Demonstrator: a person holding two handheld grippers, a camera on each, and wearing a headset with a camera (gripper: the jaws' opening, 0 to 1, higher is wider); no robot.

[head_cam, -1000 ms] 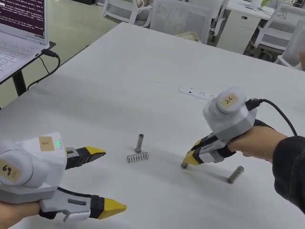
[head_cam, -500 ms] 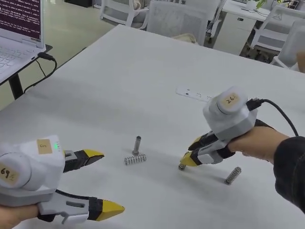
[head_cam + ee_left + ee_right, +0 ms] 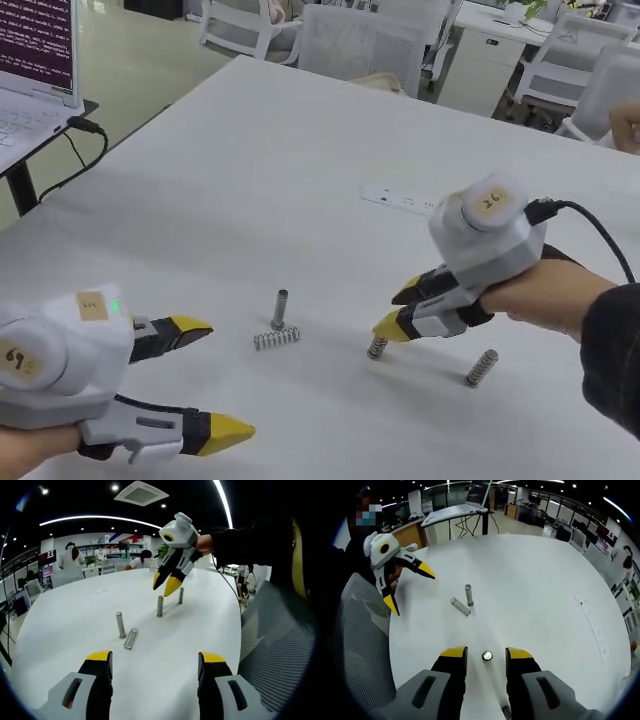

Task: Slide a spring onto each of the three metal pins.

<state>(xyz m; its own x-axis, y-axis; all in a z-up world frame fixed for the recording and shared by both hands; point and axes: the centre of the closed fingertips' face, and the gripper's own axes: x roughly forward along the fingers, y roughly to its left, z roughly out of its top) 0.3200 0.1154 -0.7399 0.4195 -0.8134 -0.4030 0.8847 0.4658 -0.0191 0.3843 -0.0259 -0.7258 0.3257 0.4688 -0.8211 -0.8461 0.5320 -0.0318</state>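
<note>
A bare metal pin stands upright mid-table with a loose spring lying just in front of it. Right of them stand two pins wearing springs, the nearer one and another. My right gripper hovers just over the nearer sprung pin, jaws slightly apart; its own view looks straight down on that pin's top between its fingers. My left gripper rests open and empty at the near left, facing the bare pin and loose spring.
A white power strip lies beyond the pins. A laptop sits on a stand off the table's left edge, its cable hanging. Office chairs line the far edge. The right gripper's black cable trails to the right.
The right gripper's tips have lifted a little off the nearer sprung pin. The left gripper stays put. The head camera has shifted slightly.
</note>
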